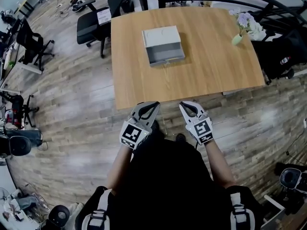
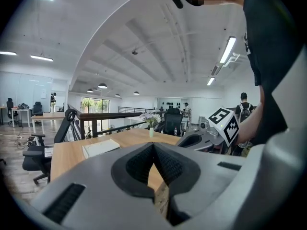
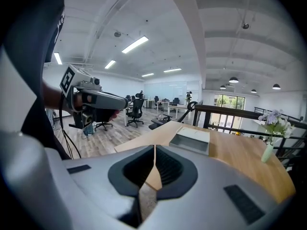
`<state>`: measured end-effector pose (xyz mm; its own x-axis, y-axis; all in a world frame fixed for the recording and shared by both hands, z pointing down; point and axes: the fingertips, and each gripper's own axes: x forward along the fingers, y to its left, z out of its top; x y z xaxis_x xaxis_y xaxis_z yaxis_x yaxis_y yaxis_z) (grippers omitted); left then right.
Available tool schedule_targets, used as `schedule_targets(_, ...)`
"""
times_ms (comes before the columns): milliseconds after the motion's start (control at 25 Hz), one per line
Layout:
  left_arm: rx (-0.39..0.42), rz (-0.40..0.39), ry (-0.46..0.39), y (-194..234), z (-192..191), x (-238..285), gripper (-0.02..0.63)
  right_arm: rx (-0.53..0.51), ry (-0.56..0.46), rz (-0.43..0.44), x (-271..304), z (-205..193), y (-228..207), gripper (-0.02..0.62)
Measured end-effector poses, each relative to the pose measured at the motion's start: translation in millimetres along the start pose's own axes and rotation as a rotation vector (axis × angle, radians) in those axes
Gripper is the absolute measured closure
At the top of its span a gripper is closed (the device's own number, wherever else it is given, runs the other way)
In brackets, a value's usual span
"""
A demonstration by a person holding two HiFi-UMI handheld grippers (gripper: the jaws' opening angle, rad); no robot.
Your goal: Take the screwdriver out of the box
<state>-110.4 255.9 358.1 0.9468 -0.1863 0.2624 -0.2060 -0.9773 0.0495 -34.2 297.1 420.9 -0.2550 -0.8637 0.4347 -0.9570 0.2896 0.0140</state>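
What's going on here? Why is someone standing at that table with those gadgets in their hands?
A person stands at the near edge of a wooden table, holding a two-jaw gripper in each hand. The left gripper and the right gripper are both shut and empty, side by side about at the table's edge. The grey-and-white box sits mid-table, well beyond them, with nothing touching it. No screwdriver is visible. A small vase of flowers stands towards the table's far right.

No legible text or numbers; only square code markers on left tongs (image 1: 153,105) and right tongs (image 1: 185,105).
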Motion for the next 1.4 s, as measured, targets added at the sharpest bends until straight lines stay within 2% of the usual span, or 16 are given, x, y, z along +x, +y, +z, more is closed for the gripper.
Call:
schedule_targets(680,0.012,-0.061,-0.009,61.3,0.5,-6.5,0.584,0.029,0.003,-0.060,53.7,22.6,1.4,0.568)
schedule_targets(1080,0.009,-0.046,0.000,102.4,-8.7,-27.7,0.584,0.010,-0.003,-0.048,92.2,40.4,18.1,0.568)
schedule_targets(1400,0.004,-0.033,0.007,108.3,-11.4,-26.5,0.584,0.021,0.011,-0.037,96.7,33.8,15.8,0.568)
